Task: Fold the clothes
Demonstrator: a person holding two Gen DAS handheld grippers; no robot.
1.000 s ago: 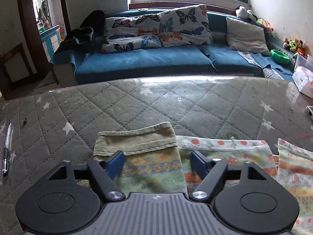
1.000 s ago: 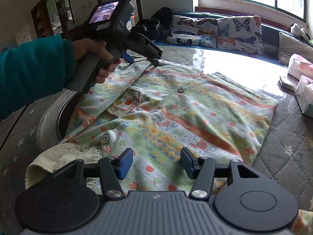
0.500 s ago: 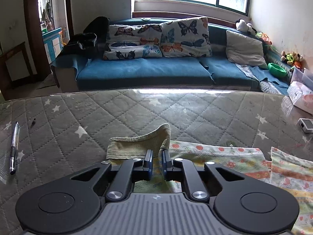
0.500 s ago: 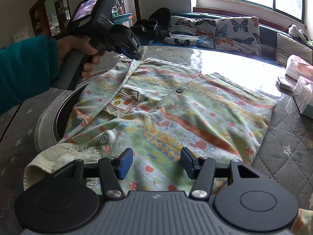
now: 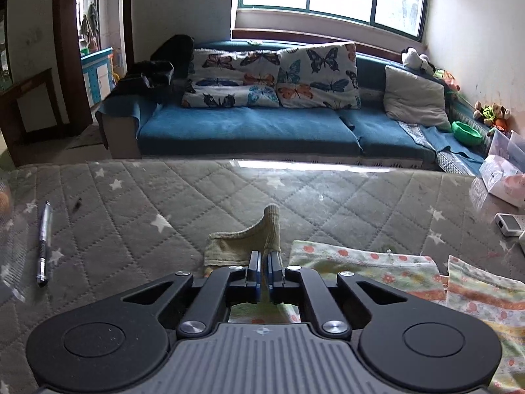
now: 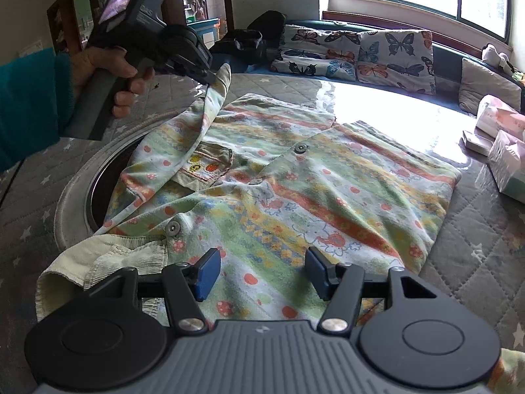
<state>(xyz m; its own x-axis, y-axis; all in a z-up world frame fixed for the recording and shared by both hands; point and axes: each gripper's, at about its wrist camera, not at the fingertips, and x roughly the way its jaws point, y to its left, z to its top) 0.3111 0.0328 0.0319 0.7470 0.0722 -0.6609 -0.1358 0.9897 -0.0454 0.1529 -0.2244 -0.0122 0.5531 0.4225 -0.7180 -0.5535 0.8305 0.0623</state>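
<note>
A child's patterned shirt (image 6: 295, 177) with green, orange and yellow stripes lies spread on the quilted grey table (image 6: 475, 256). My left gripper (image 5: 265, 271) is shut on the shirt's ribbed sleeve cuff (image 5: 259, 239) and holds it lifted off the table. In the right wrist view the left gripper (image 6: 210, 77) pulls the sleeve (image 6: 213, 108) up at the far left. My right gripper (image 6: 262, 274) is open and empty, low over the shirt's near hem beside the other cuff (image 6: 98, 262).
A pen (image 5: 43, 243) lies on the table at the left. Tissue boxes (image 6: 502, 138) and a small white device (image 5: 508, 223) sit at the right. A round grey-rimmed opening (image 6: 78, 197) lies under the shirt's left side. A blue sofa (image 5: 262, 128) stands beyond the table.
My left gripper closed on the sleeve cuff and raised it, drawing the sleeve up off the table. My right gripper stayed open in place.
</note>
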